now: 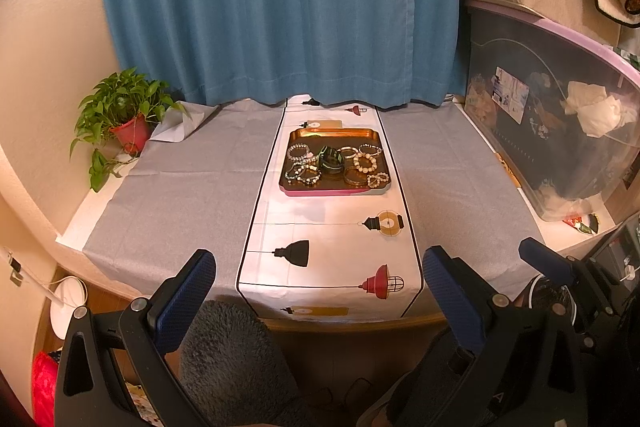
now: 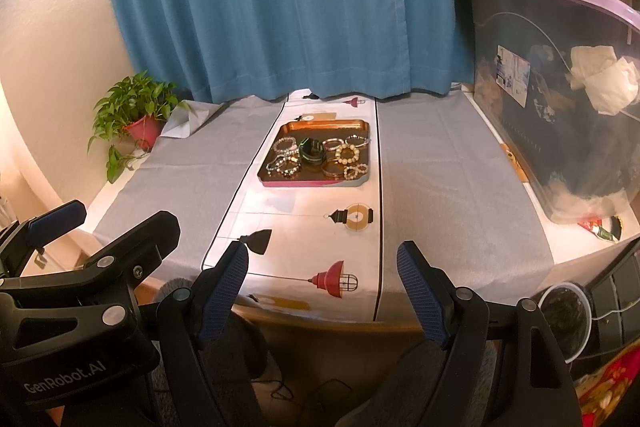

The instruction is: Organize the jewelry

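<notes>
An orange tray (image 1: 335, 133) (image 2: 324, 125) sits at the far middle of the table on a white runner. It holds several beaded bracelets (image 1: 366, 163) (image 2: 347, 153), gold bangles (image 1: 355, 176) (image 2: 333, 169) and a dark green round box (image 1: 331, 159) (image 2: 311, 150). My left gripper (image 1: 318, 267) is open and empty, held off the table's front edge. My right gripper (image 2: 322, 259) is open and empty, also off the front edge. The right gripper's fingers (image 1: 544, 259) show at the right of the left wrist view. The left gripper's fingers (image 2: 60, 217) show at the left of the right wrist view.
A white runner with lamp prints (image 1: 332, 251) lies over a grey cloth (image 1: 180, 187). A potted plant (image 1: 128, 115) stands at the back left. A large plastic storage bin (image 1: 560, 115) stands along the right side. A blue curtain (image 1: 280, 7) hangs behind.
</notes>
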Tool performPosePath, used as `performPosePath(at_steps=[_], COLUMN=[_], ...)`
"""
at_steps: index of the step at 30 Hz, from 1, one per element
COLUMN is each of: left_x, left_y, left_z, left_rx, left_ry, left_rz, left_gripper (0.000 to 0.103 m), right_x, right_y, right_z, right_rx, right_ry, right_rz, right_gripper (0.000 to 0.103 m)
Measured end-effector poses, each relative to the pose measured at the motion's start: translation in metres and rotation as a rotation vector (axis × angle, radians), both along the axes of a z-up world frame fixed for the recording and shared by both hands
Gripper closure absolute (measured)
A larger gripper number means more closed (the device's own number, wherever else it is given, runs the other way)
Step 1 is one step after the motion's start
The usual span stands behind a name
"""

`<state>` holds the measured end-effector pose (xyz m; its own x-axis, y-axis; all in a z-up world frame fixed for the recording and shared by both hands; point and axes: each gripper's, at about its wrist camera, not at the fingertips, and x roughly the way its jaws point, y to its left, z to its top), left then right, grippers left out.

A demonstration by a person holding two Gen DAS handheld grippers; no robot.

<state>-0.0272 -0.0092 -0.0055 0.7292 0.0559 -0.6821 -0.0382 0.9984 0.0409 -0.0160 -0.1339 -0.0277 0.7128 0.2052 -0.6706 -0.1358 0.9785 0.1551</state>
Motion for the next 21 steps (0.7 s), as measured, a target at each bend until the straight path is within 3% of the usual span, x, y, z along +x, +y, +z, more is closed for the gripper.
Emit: performPosePath(at_steps=[21], left_x=[-0.0005], left_y=[0.0011], left_z=[-0.0005], left_rx=[0.001], left_ry=[0.002], left_rz=[-0.001], left_gripper=[0.000], right_x=[0.0008], right_y=[-0.0002], right_z=[-0.0010], right_rx=[-0.001], right_ry=[0.002], right_rz=[-0.001], right_gripper=[0.026])
